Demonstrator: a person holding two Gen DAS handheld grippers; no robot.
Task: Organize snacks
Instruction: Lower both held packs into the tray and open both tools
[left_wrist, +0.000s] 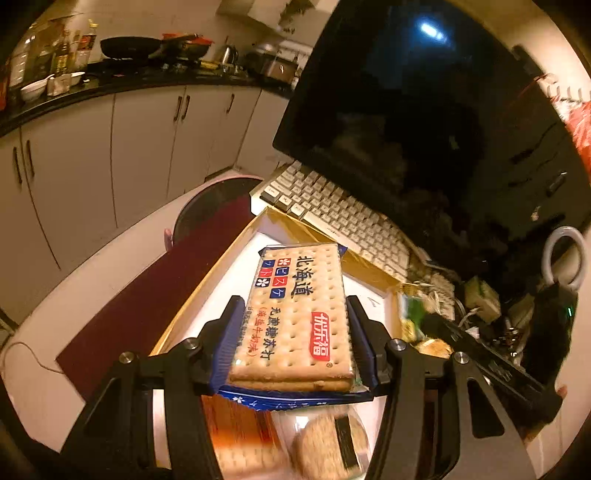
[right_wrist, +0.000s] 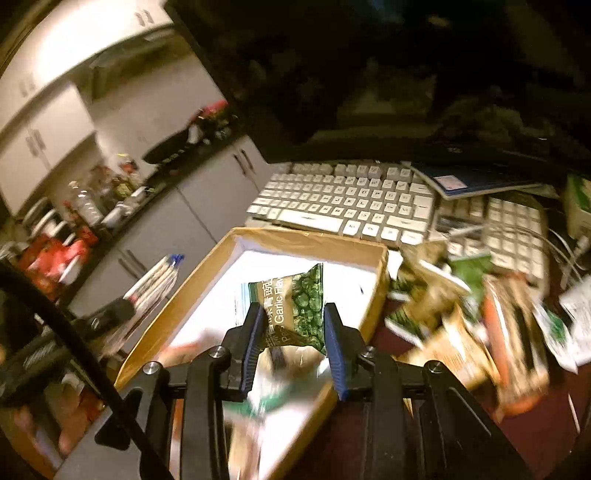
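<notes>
So the left gripper (left_wrist: 295, 317) has its jaws clamped on both long sides of a cracker pack (left_wrist: 295, 314) — tan soda crackers in a clear wrapper with blue ends and a red logo near the bottom — holding it up over the cardboard box (left_wrist: 207, 280), a shallow tray with tan walls and a white floor. Under the pack, at the near end of the box, there's a round rice cracker (left_wrist: 328, 443) with a dark seaweed strip in a clear wrapper, and an orange packet (left_wrist: 240, 435) just left of it, pretty blurry. The right gripper (right_wrist: 295, 332) is pinched down on a small green pea packet (right_wrist: 295, 310) with "Garlic Flavor" printed on it, jaws fairly narrow and the pads pressing its sides, and it's hanging over the same box (right_wrist: 306, 240) around the middle. The far end of the white floor looks bare. In the right wrist view the cracker pack shows up at the left (right_wrist: 155, 284), edge-on, beside the box. To the right of the box there's a loose snack pile (right_wrist: 461, 325) on a dark red mat — green, brown and orange wrappers, too smeared to read. A white keyboard (right_wrist: 351, 199) sits right behind the box, with a dark monitor (left_wrist: 424, 110) over it. Kitchen cabinets (left_wrist: 110, 147) and a cluttered counter are off in the background.
</notes>
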